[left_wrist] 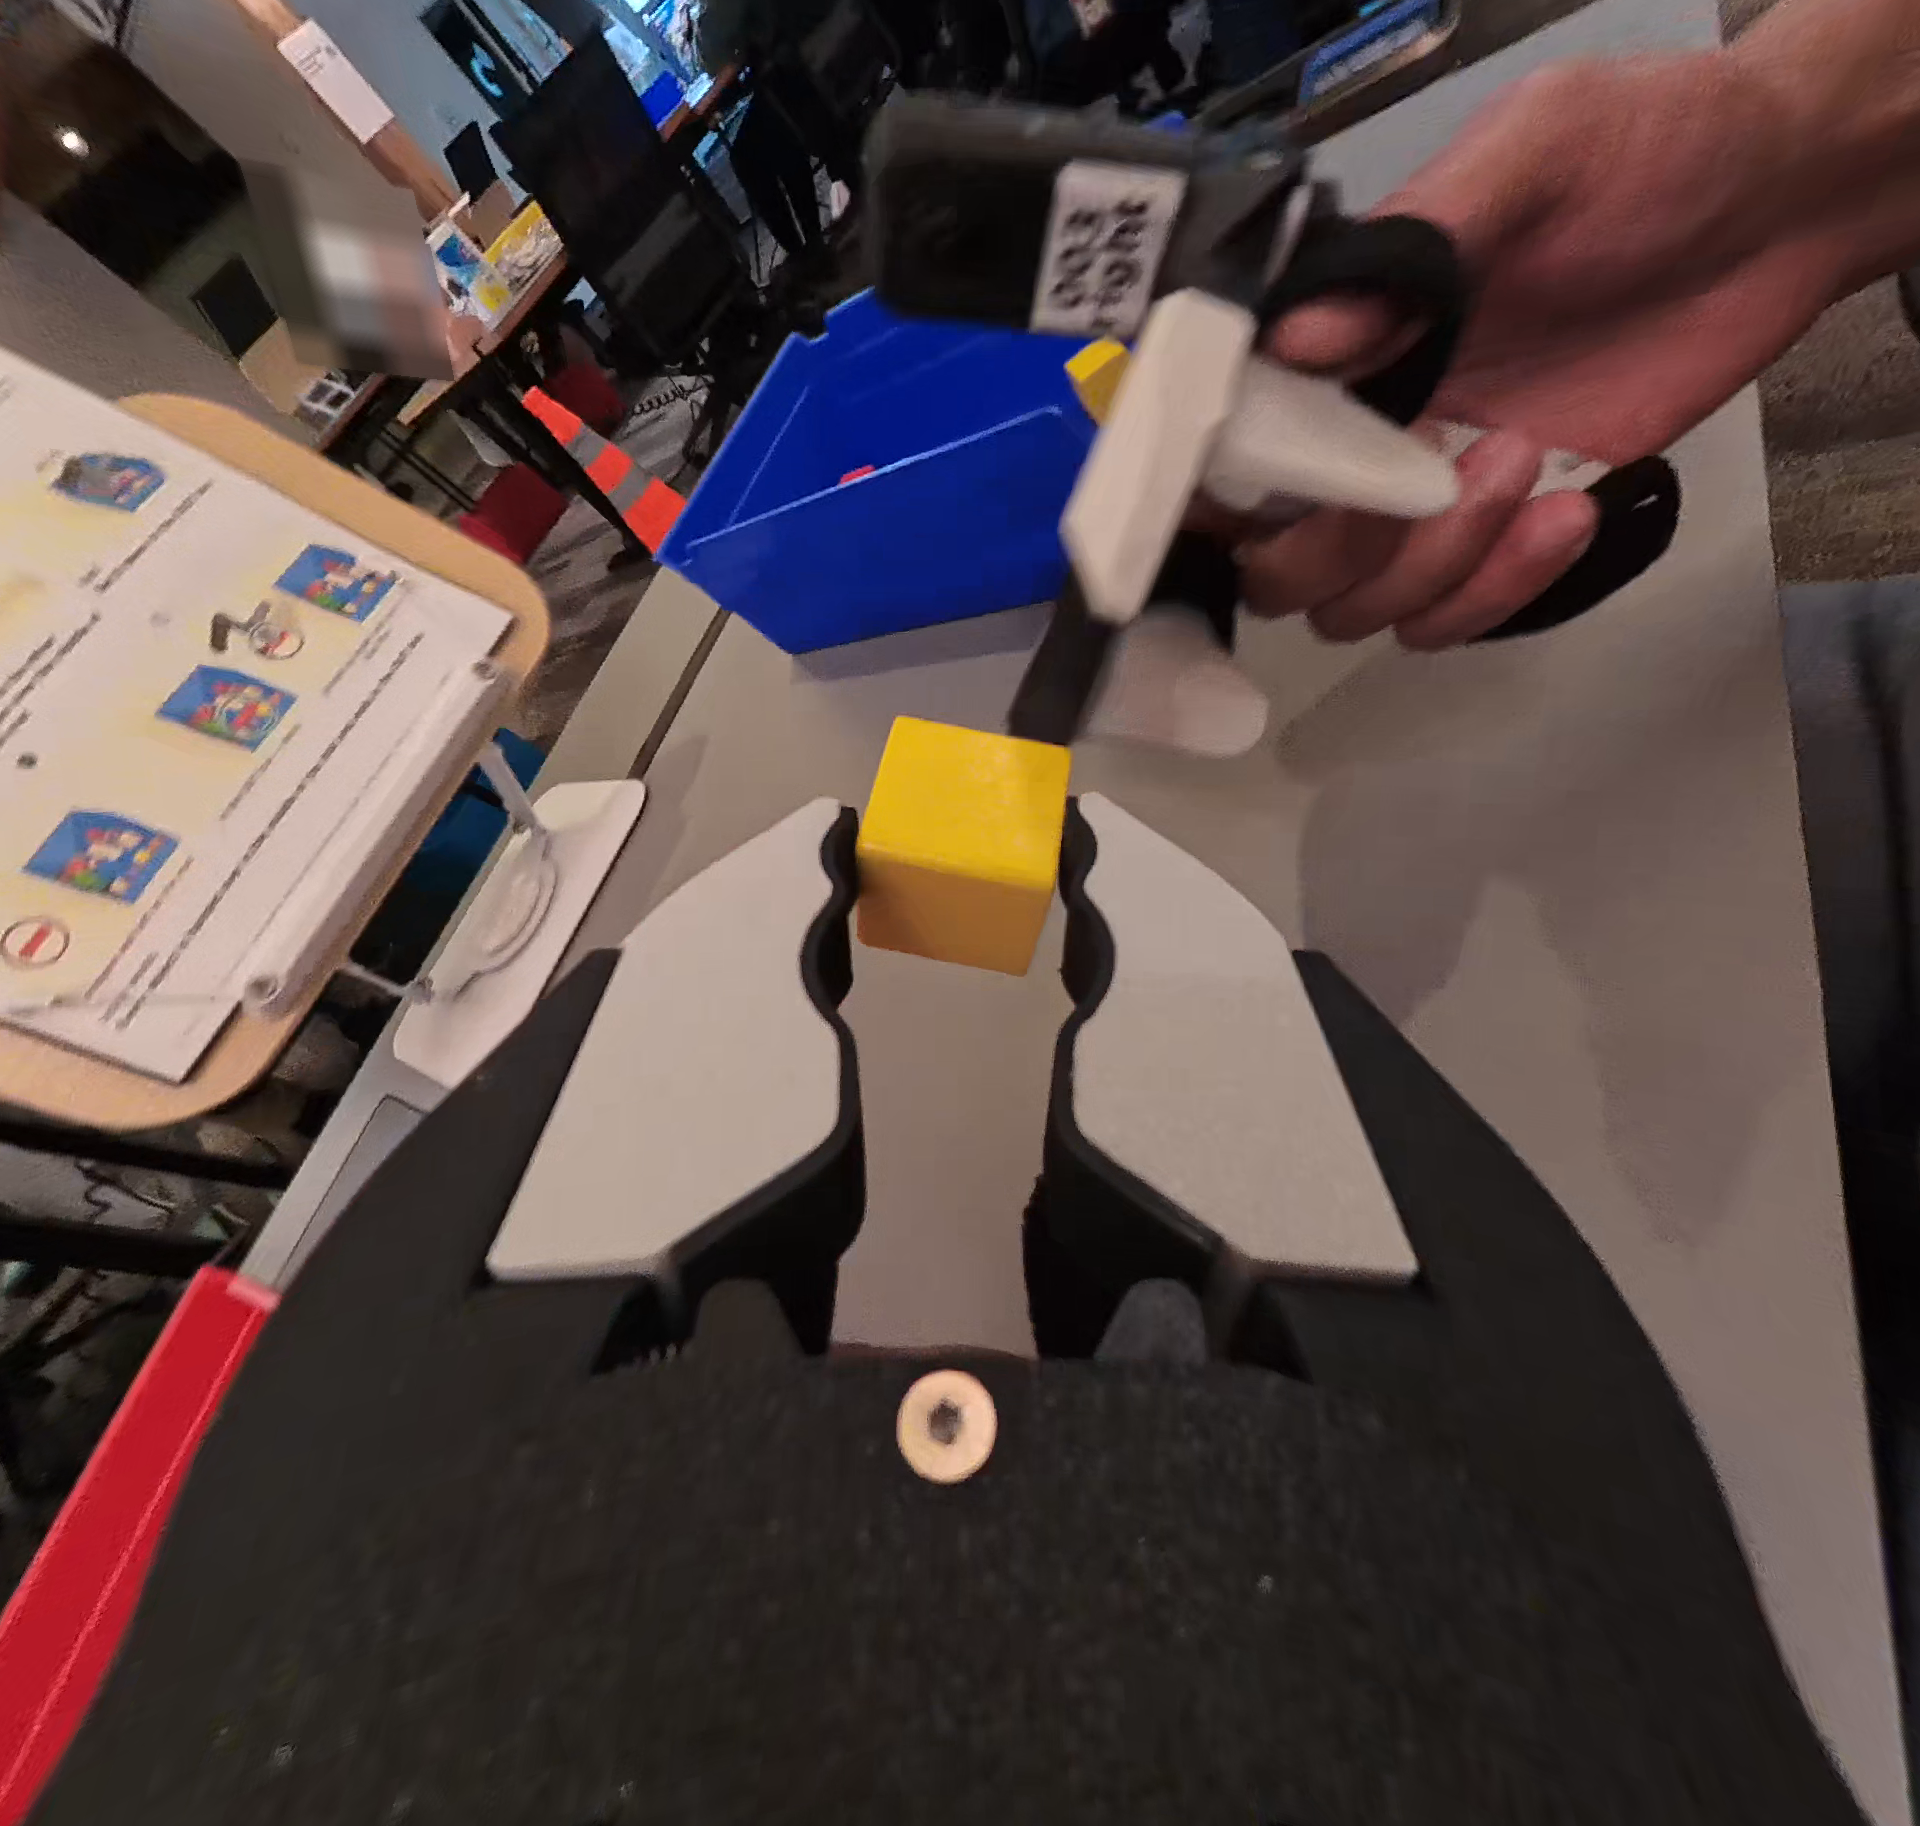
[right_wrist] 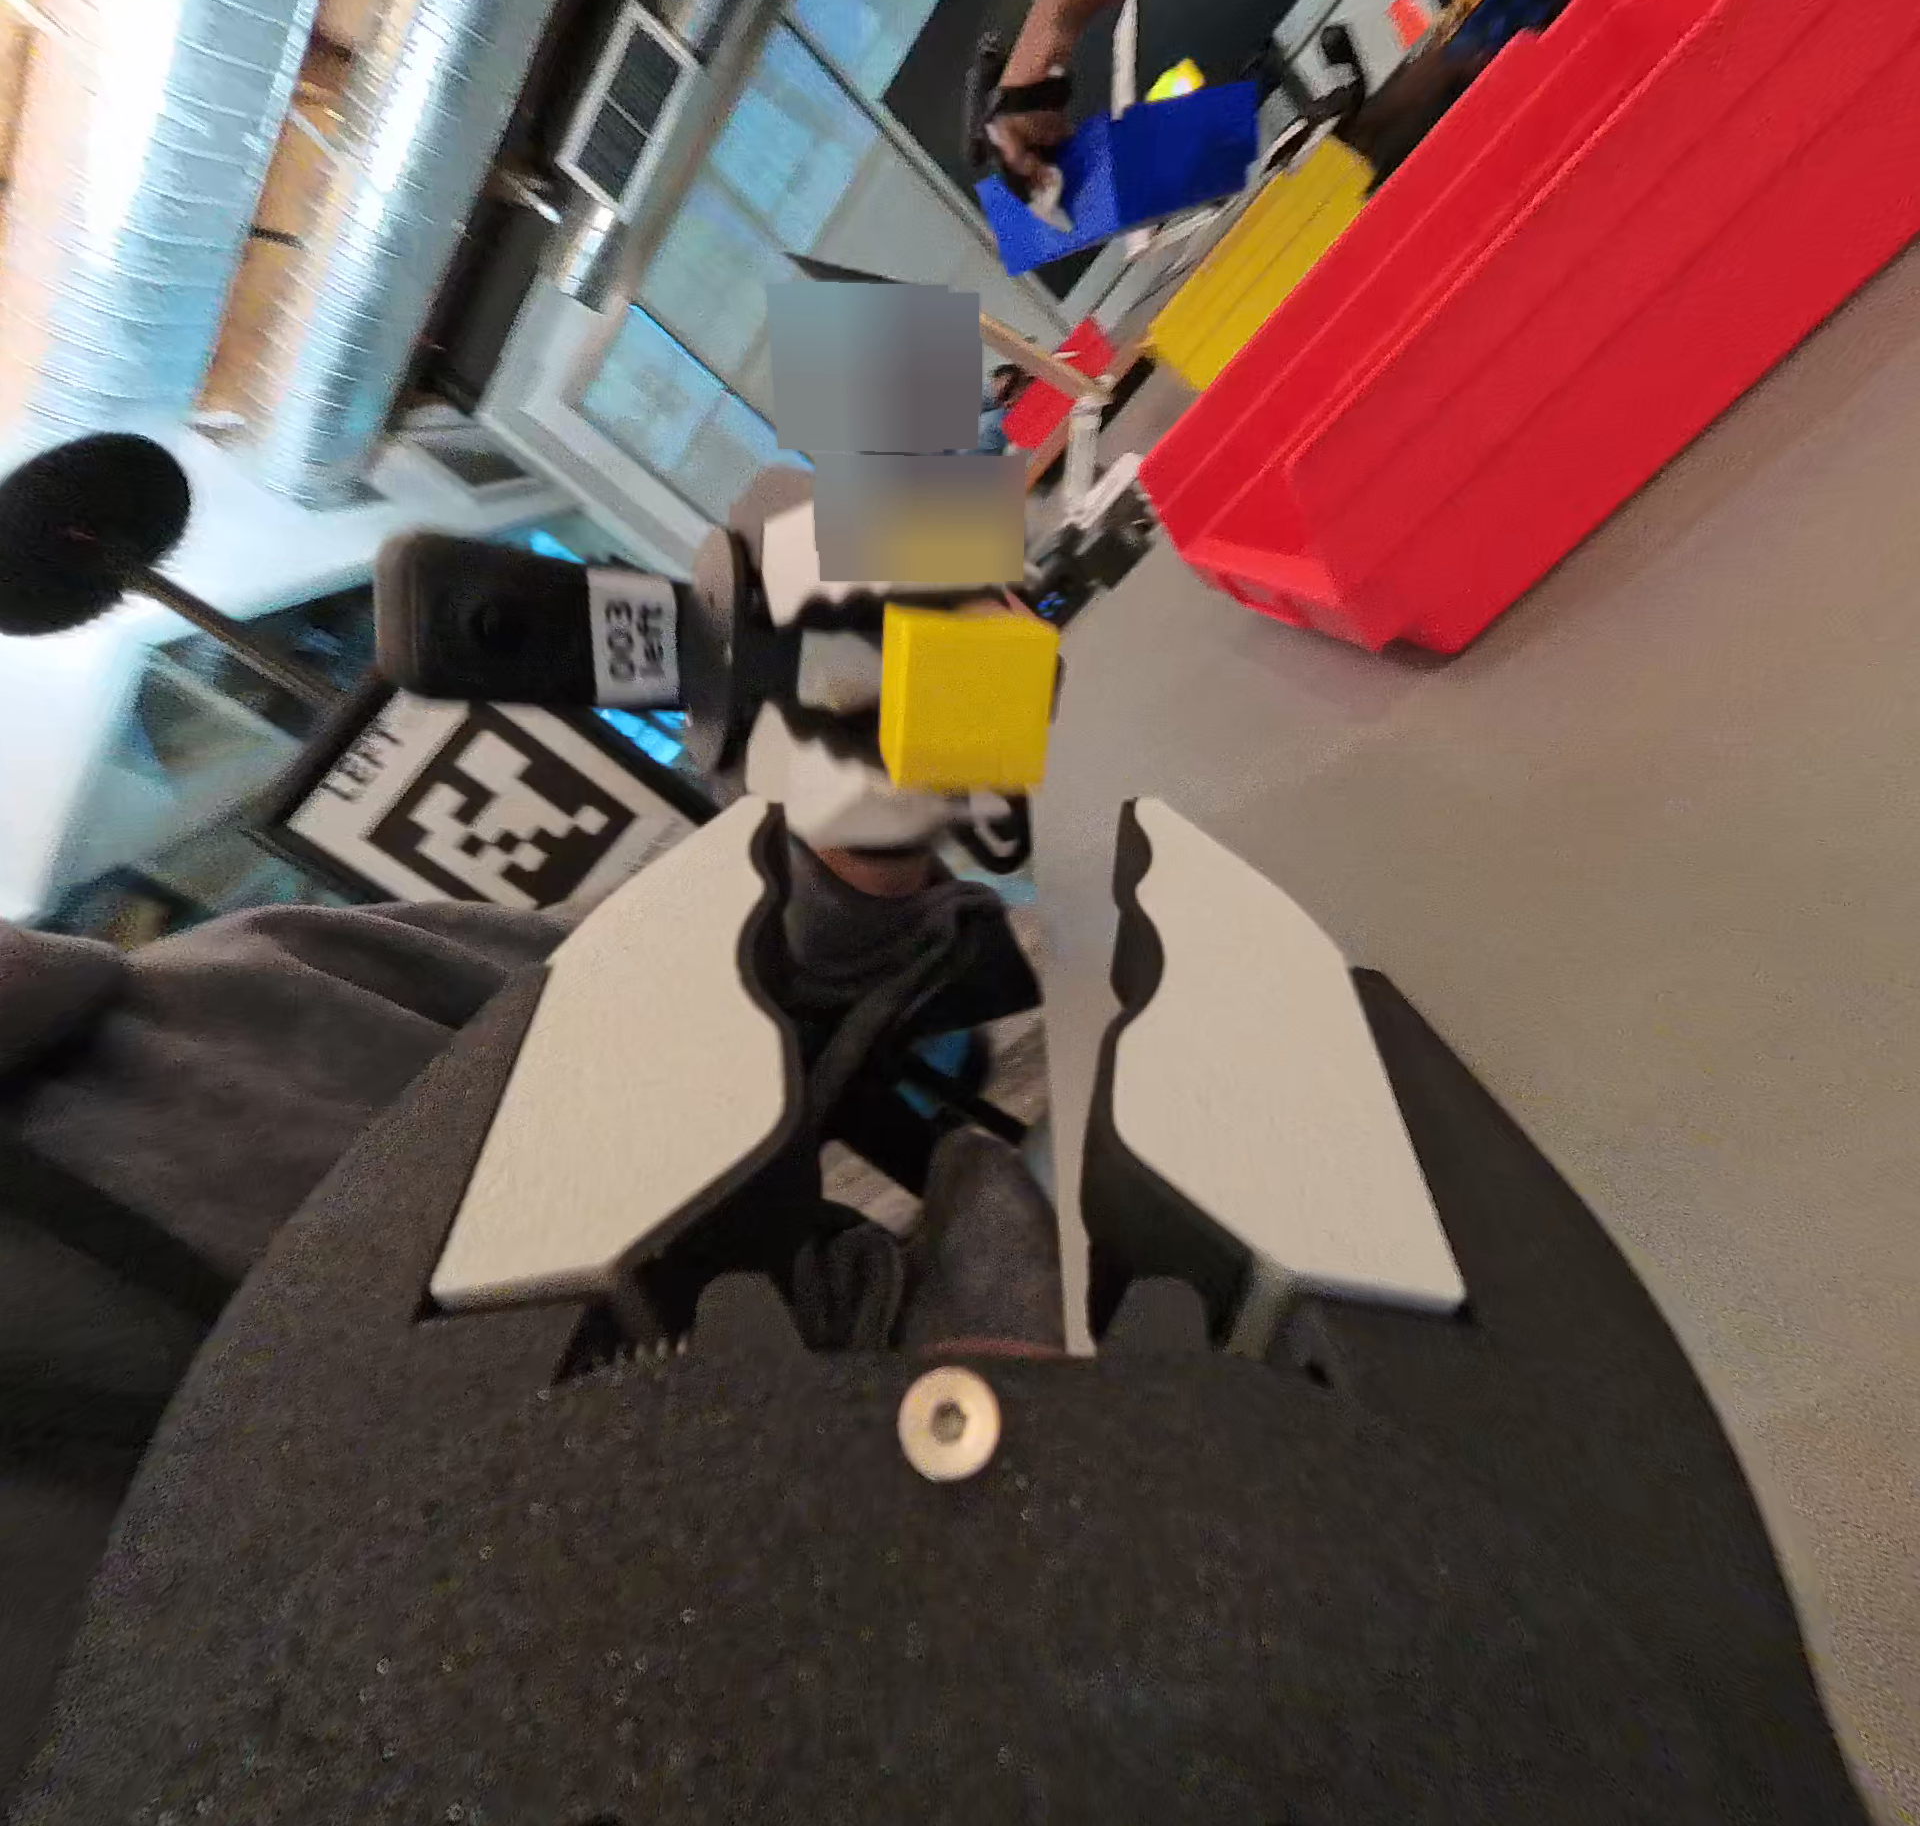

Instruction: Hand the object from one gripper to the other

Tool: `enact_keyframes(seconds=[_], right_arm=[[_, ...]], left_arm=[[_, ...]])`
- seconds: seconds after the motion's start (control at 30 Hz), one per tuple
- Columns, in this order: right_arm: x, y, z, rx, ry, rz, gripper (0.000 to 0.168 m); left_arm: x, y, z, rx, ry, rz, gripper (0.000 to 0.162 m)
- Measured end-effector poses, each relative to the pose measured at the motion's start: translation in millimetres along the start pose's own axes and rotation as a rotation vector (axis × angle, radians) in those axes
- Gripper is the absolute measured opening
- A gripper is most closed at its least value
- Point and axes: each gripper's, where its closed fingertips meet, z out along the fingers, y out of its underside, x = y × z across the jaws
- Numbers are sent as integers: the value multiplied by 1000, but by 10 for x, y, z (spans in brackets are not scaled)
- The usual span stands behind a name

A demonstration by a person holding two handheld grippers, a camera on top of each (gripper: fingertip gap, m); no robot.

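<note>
Grey table [left_wrist: 1558, 945]; yellow cube [left_wrist: 961, 846] between left gripper [left_wrist: 961, 841] fingers, right gripper [right_wrist: 945, 831] fingers wide.

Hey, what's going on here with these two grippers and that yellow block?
A person is passing a yellow cube between two handheld grippers. The left gripper is shut on the cube, holding it above the grey table. The right gripper is open and empty, facing the cube but not yet around it. A blue bin sits behind.

Bare grey table [left_wrist: 1507, 945] around the yellow cube [left_wrist: 961, 841]; blue bin [left_wrist: 883, 540] close behind
</note>
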Motion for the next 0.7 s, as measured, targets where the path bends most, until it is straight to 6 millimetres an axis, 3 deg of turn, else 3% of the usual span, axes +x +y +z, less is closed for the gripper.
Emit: enact_keyframes(seconds=[0.07,0.13,0.23,0.37,0.5,0.6,0.7], right_arm=[[31,16,77,6,-39,34,59],[148,99,78,-10,3,41,37],[168,177,11,-27,-10,75,34],[150,246,-59,-19,-4,70,34],[165,242,-232,-24,86,-10,34],[184,47,-473,-14,213,-107,34],[245,-427,-970,36,452,-253,34]], left_arm=[[151,25,139,-22,22,20,37],[244,18,206,3,32,3,36],[322,39,233,8,36,-33,36],[339,121,107,-11,-17,-198,50],[343,444,-122,-40,-69,-527,43],[406,611,-281,-47,-61,-712,41],[367,623,-382,-44,-100,-711,38]])
